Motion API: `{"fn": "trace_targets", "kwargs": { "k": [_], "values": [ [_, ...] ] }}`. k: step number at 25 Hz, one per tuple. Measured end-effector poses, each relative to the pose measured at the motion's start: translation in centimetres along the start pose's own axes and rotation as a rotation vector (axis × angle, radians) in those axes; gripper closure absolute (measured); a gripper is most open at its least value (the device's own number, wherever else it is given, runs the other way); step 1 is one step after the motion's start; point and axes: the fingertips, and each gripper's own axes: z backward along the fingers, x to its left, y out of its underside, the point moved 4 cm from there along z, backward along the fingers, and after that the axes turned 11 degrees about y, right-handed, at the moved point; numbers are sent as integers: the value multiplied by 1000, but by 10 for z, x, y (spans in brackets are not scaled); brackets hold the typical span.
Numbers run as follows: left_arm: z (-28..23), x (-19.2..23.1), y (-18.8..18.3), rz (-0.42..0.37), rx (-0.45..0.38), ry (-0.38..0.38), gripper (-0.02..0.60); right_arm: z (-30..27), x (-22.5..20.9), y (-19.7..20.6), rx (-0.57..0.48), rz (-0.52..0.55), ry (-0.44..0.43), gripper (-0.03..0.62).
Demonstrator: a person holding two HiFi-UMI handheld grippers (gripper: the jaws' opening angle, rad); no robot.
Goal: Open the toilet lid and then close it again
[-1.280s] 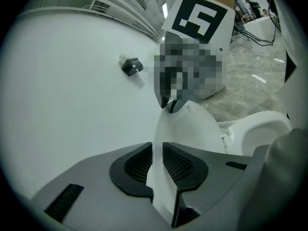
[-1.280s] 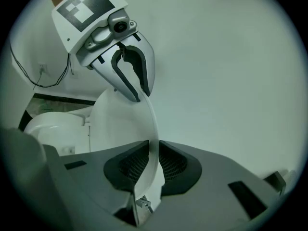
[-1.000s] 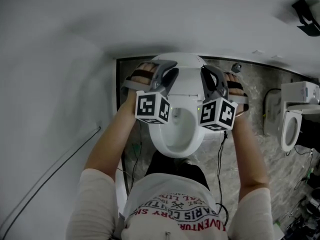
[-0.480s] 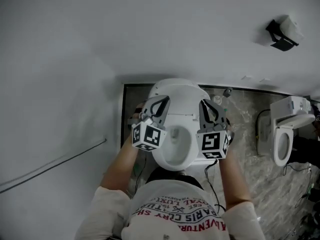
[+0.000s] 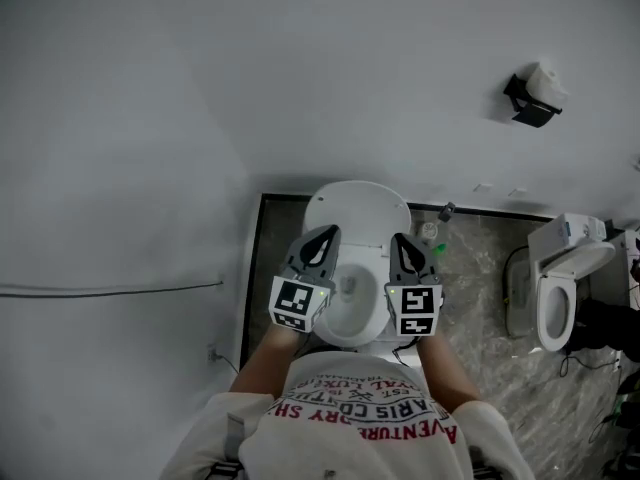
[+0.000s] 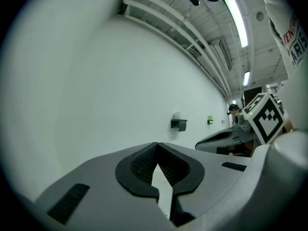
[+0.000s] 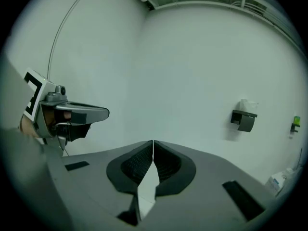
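Lid [image 5: 357, 208]: raised, upright against the wall at the floor's far edge; bowl [image 5: 350, 313] exposed below it. Left gripper [image 5: 325, 232] and right gripper [image 5: 400, 239]: jaws together, nothing between them, side by side over the bowl.

Toilet lid [image 5: 357, 208] — glossy, smooth
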Motion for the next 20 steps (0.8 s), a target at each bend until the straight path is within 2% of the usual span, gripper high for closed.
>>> {"fn": "trace_targets", "kwargs": {
  "k": [3, 7, 12, 15, 20],
  "values": [
    [15, -12, -10, -3, -23, -53, 574, 20, 8, -4, -37, 27, -7, 576],
    [29, -22, -19, 6, -34, -71, 574, 41, 12, -12, -87, 64, -27, 576],
    [35, -31, -20, -14, -22, -71, 575, 47, 9, -12, -82, 36, -43, 576],
    [31, -36, -17, -18, -7, -63, 575, 44, 5, -7, -43, -23, -60, 576],
    [25, -38, -15, -38, 17, -61, 575, 43, -4, -4, -28, -49, -33, 576]
  ]
}}
